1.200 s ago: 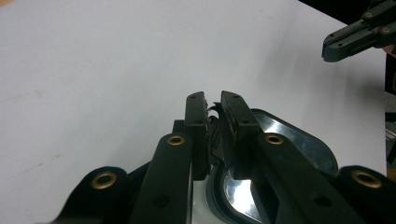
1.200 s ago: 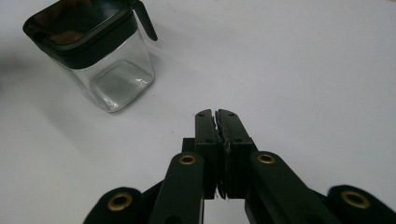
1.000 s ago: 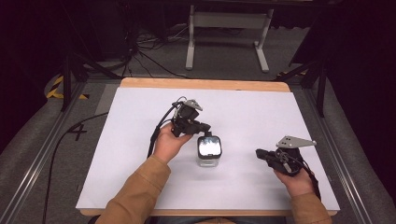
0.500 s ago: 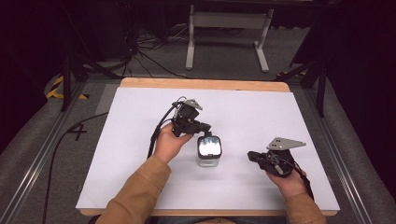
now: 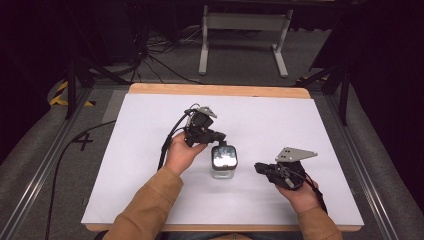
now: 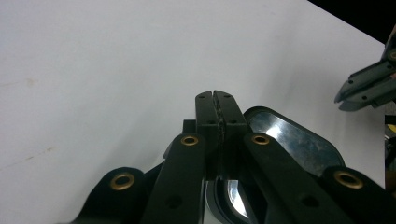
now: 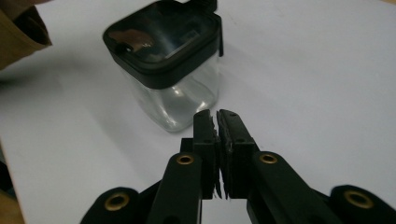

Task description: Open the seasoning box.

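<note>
A small clear container (image 5: 223, 161) with a black-framed glossy lid (image 7: 163, 39) stands upright in the middle of the white table. My left gripper (image 5: 222, 136) is shut, its tips just over the lid's far edge; the lid (image 6: 292, 136) shows right below its jaws. Nothing is visible between those jaws (image 6: 215, 96). My right gripper (image 5: 258, 166) is also shut and holds nothing. It hovers low, a short way to the right of the container, pointing at it (image 7: 215, 115). The right gripper (image 6: 369, 86) also appears beyond the lid in the left gripper view.
The white sheet (image 5: 150, 150) covers the table, with a wooden edge (image 5: 220, 90) at the back. A person's tan sleeve (image 5: 150, 200) reaches in from the front left. A black cable (image 5: 167, 142) trails from the left gripper. Metal rails (image 5: 45, 165) flank the table.
My right gripper has moved left and slightly forward, closer to the container. The left gripper and the container have stayed put.
</note>
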The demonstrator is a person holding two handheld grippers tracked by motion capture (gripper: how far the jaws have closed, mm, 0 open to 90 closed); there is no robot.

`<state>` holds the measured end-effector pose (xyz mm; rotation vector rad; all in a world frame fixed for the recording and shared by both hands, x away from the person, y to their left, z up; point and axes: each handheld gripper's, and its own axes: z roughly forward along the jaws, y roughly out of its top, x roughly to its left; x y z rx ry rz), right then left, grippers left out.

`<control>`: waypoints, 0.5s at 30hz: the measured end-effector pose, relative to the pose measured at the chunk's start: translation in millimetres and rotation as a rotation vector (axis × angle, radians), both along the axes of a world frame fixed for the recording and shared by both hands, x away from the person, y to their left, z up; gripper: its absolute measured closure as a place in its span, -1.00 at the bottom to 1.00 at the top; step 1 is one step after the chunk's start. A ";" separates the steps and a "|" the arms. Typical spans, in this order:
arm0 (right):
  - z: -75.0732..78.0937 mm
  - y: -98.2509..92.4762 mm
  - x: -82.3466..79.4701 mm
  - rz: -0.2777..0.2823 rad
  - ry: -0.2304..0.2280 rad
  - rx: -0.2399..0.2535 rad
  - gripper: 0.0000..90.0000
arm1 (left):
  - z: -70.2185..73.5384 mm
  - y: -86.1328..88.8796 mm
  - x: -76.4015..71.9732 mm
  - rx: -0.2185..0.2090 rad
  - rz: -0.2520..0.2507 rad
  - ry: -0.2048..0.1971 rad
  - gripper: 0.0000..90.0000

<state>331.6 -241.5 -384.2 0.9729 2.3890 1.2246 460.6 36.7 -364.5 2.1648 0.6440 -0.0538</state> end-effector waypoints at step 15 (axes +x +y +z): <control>-5.5 40.8 1.2 0.104 0.016 0.006 0.97 | -1.5 0.8 1.2 -0.011 0.003 0.005 0.99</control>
